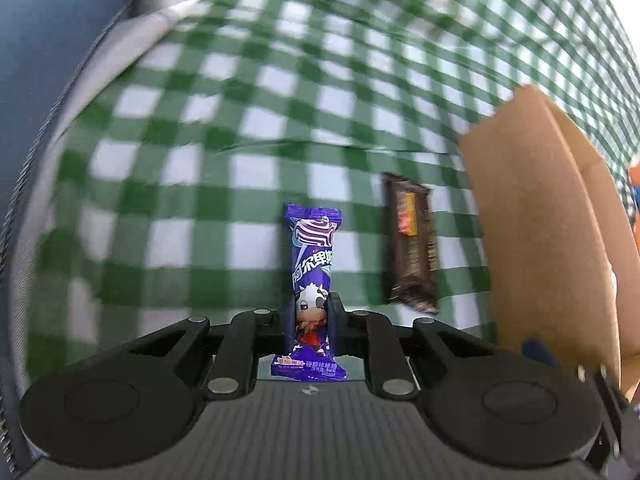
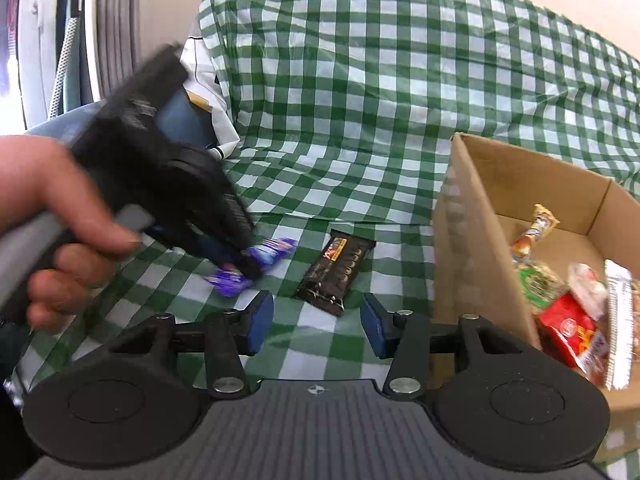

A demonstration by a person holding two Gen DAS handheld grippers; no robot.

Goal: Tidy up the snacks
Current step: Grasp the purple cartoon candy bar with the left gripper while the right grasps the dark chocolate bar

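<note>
Left tongs (image 1: 307,316) are pinching the purple candy (image 1: 311,276) just above the desk (image 1: 200,200); right tongs (image 2: 316,326) are gaping before the brown bar (image 2: 334,270). Next, I judge: carrying candy rightward into the box (image 2: 472,240).

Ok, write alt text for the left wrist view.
The left tool is shut on a purple candy wrapper above a green checked tablecloth. A dark brown snack bar lies beside a cardboard box at right.
</note>
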